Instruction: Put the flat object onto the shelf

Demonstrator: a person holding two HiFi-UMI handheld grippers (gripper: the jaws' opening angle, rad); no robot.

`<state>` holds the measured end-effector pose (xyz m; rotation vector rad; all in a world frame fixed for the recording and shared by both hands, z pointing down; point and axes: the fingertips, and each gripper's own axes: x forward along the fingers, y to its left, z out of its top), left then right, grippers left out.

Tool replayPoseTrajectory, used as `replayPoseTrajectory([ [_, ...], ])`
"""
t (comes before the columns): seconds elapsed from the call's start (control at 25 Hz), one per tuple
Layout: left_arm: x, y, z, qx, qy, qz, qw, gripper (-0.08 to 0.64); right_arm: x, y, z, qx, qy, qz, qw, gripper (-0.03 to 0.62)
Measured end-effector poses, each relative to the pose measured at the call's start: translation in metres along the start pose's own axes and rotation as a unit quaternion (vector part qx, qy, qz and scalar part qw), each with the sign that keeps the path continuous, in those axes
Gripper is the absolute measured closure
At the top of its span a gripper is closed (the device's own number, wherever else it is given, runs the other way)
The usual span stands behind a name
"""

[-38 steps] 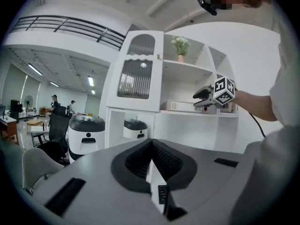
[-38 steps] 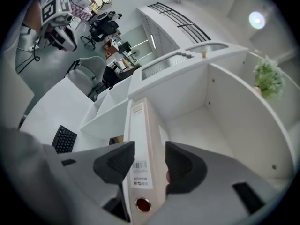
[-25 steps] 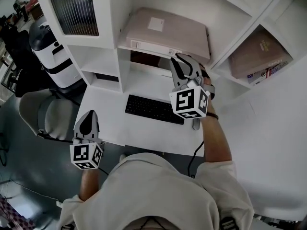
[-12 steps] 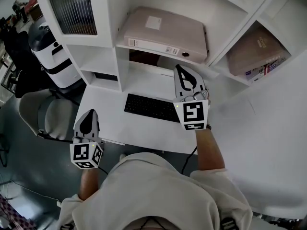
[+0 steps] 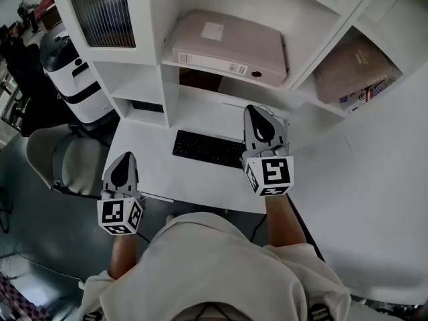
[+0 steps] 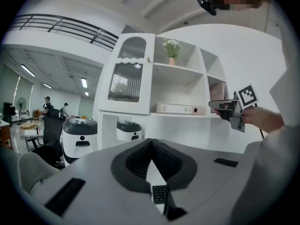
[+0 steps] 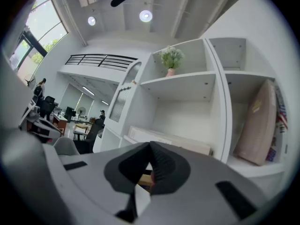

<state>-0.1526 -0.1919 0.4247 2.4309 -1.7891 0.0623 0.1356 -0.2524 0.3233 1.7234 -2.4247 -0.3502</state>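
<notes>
1. my right gripper [image 5: 256,112] hangs over the white desk [image 5: 150,162], just right of the black keyboard [image 5: 207,151]; its jaws are pressed fully together and there is nothing between them; its tips point toward the shelf unit.
2. my left gripper [image 5: 124,160] sits low at the desk's front left edge, well apart from the right one; its jaws meet at the tips as well, and it carries nothing; through the small gap behind the tips i see only a bit of keyboard.
3. the flat object, a beige binder [image 5: 227,45], lies flat on the white shelf [image 5: 200,70] above the desk; its labelled spine faces out toward me; neither gripper touches it.
4. in the right gripper view the binder shows just beyond my closed tips, in the lower open compartment; a small potted plant [image 7: 171,57] stands on the shelf above it.
5. a second binder [image 5: 354,72] of the same beige leans tilted in the compartment to the right; some colourful books [image 5: 366,97] lie beside its lower edge.
6. to the left of the binder's compartment is a cabinet door [image 5: 100,9] with ribbed glass; below it, beside the desk, stands a white-and-black machine [image 5: 67,65]; a grey chair [image 5: 67,162] is near my left gripper, off the desk's left end.
</notes>
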Motion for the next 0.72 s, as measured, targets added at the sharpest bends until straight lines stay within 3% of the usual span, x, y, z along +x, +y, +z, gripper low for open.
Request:
replayPoseTrajectory([
  [0.28, -0.005, -0.005, 0.0, 0.003, -0.001, -0.004, 1.0, 0.568, -0.027, 0.006, -0.009, 0.06, -0.006, -0.011, 0.998, 0.589],
  [0.72, -0.01, -0.015, 0.0, 0.007, 0.0, -0.014, 0.9999, 0.568, -0.046, 0.013, -0.019, 0.088, -0.003, -0.008, 0.996, 0.589],
])
